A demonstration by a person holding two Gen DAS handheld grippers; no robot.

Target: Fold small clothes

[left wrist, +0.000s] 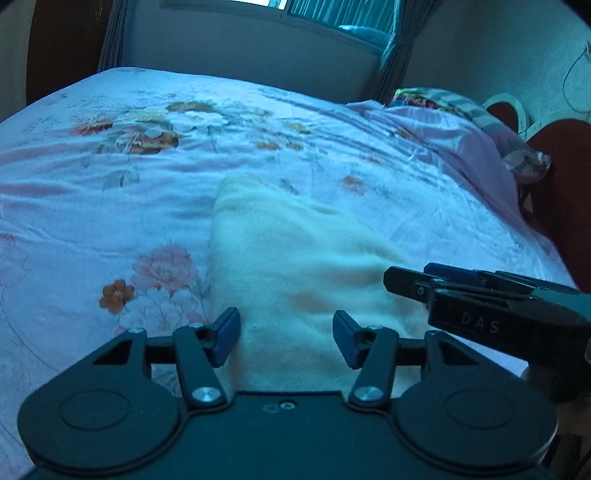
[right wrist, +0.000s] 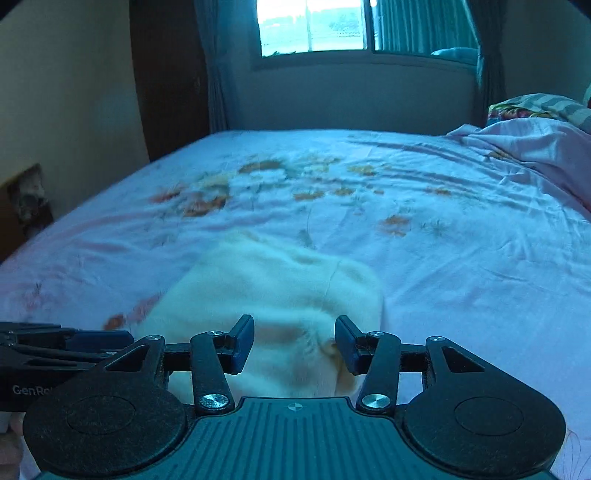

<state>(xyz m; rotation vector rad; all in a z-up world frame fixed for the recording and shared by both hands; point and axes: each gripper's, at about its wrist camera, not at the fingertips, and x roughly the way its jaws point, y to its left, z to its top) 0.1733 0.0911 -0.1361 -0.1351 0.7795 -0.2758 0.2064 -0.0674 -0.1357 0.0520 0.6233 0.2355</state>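
The cream garment (left wrist: 295, 258) lies on the bed (left wrist: 110, 177) in the lower middle of both views, already in a compact, roughly rectangular shape with a rounded far edge, so at least one fold looks done; whether another fold or only smoothing is left, I cannot tell. The left gripper (left wrist: 286, 338) hangs just over its near edge with jaws apart and nothing clamped between the blue pads. The right gripper (right wrist: 294, 345) stands likewise, jaws apart above the cloth, holding nothing; it also shows at the right edge of the left view. The garment seems released, and the next step is probably a fresh grasp or a move to another piece. The surface is a pale floral sheet, lightly wrinkled. A rumpled blanket (right wrist: 535, 147) sits at upper right, a window (right wrist: 310, 26) with curtains at the top, and a dark door (right wrist: 170, 74) at upper left.
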